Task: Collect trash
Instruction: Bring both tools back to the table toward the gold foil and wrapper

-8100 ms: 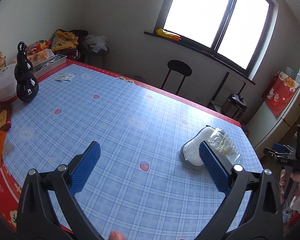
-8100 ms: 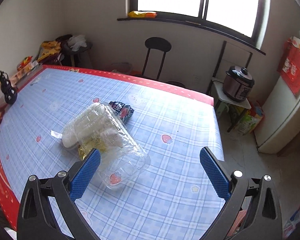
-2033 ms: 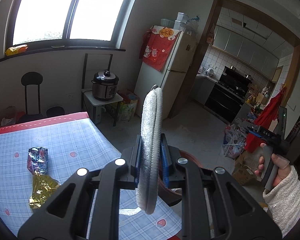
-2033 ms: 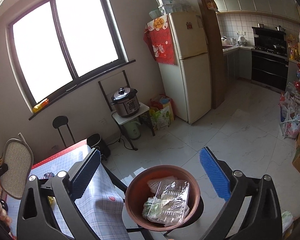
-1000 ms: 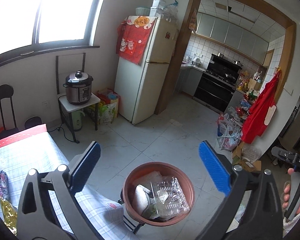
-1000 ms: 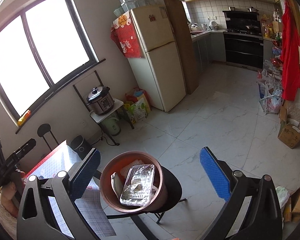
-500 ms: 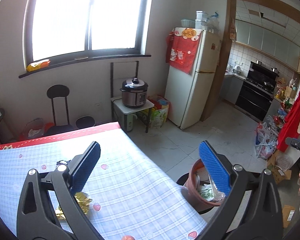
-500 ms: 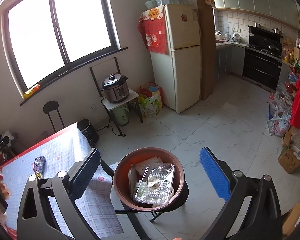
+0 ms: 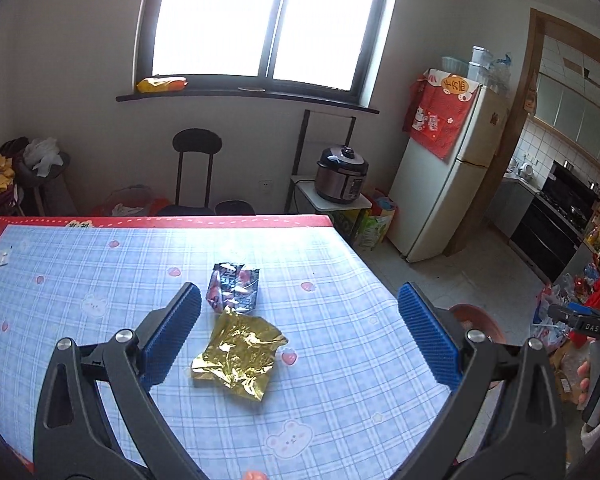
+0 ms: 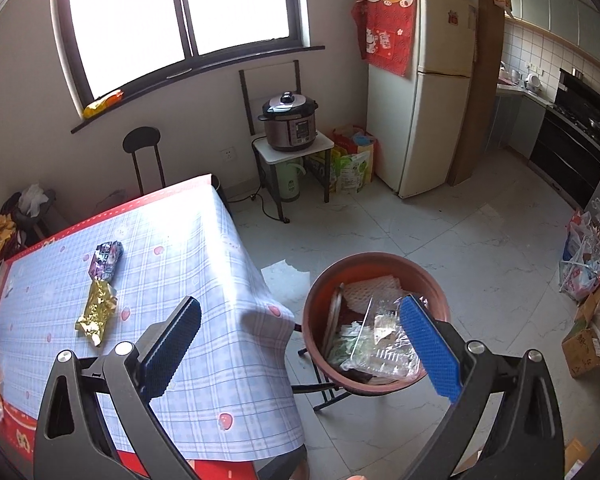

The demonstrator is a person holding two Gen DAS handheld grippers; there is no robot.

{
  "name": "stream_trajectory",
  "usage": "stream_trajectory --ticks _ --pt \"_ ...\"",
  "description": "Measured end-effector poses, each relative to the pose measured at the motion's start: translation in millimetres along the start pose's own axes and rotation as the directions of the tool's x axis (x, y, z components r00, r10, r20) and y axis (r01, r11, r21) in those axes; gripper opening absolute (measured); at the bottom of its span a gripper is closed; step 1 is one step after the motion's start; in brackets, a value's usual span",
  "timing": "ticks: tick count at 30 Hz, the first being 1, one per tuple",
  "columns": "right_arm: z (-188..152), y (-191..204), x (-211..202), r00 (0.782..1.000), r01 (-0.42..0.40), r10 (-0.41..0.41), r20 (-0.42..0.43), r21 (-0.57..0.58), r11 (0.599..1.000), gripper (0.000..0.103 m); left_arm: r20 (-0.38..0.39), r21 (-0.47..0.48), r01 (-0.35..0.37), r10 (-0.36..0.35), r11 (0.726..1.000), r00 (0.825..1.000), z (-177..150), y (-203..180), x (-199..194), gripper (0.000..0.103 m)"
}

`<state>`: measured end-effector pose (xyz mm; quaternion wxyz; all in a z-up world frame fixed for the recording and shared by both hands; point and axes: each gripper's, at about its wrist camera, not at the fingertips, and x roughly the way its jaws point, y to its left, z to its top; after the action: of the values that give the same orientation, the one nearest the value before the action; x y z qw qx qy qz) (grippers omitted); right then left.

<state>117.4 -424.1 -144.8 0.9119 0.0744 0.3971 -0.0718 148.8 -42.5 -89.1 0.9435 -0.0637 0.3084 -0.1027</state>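
Your brown basin [image 10: 312, 300] beside the counter [image 9: 340, 380] holds a clear plastic tray [image 10: 380, 344], white foam netting and other scraps. 2 pieces remain on the counter: the gold wrapper [image 9: 238, 350] and, touching its far end, the dark snack packet [image 9: 233, 286], lined up lengthwise away from you. Your left gripper [image 9: 300, 334] hangs over them, jaws spread, empty. Your right gripper [image 10: 300, 336] hovers by the counter's edge, jaws spread.

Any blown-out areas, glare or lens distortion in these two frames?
Left wrist: window blown out to white, gold wrapper glints, straight edges bow. Right wrist: window also white, wall and fridge curve strongly; both views sharp, corners vignetted.
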Motion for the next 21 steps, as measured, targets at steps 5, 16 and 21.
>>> stream_trajectory --ticks 5,16,21 --pt "-2.3 49.2 17.7 0.998 -0.039 0.037 -0.048 -0.061 0.997 0.097 -0.011 -0.067 -0.020 0.019 0.998 1.000 -19.2 42.9 -14.5 0.097" --pt "-4.2 160.3 57.1 0.981 -0.161 0.137 -0.139 -0.176 0.971 0.097 -0.060 -0.183 -0.102 0.092 0.978 0.994 -52.4 137.3 -34.2 0.097" --pt "-8.1 207.3 79.6 0.965 -0.234 0.204 -0.167 -0.186 0.954 0.097 -0.084 -0.232 -0.124 0.107 0.965 0.991 -66.0 175.1 -32.8 0.097"
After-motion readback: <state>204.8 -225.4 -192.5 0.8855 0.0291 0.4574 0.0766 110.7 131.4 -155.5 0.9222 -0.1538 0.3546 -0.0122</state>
